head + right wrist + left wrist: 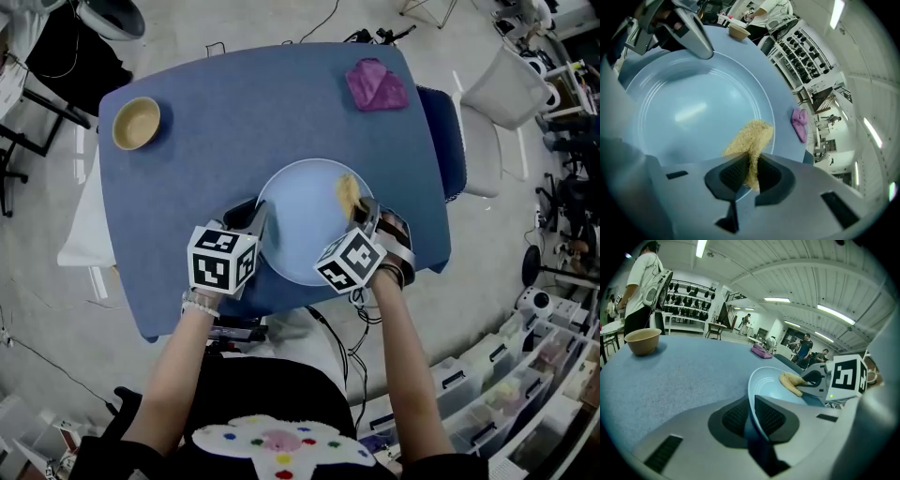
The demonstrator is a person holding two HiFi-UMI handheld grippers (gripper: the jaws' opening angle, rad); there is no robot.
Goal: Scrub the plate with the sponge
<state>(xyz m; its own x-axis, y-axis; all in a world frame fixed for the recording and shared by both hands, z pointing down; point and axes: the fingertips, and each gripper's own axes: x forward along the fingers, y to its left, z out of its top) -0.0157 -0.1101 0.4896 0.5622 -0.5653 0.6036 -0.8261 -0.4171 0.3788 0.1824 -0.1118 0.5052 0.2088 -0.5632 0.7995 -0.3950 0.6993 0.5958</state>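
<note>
As you look down from the head view, the blue counter [262, 103] fills the middle of the scene, with its near edge against your body. On it, close to that near edge, lies the pale blue plate [300, 220], the largest item on the surface.

Your left hand-held gripper [258, 220] meets the plate at its left side. The left gripper view shows its jaws narrowed onto the rim, one pad on each face of the rim. Your right hand-held gripper [366, 211] reaches in over the plate's right side, its jaws pinched on the sponge [349, 195].

A crumpled purple cloth [376, 84] sits near the far right corner of the counter, well apart from the plate. A tan bowl [137, 123] stands upright near the far left corner, also well apart.

The sponge, a yellow fibrous pad, projects past the right jaws, and its free end rests on the inner face of the plate near the right rim.
</note>
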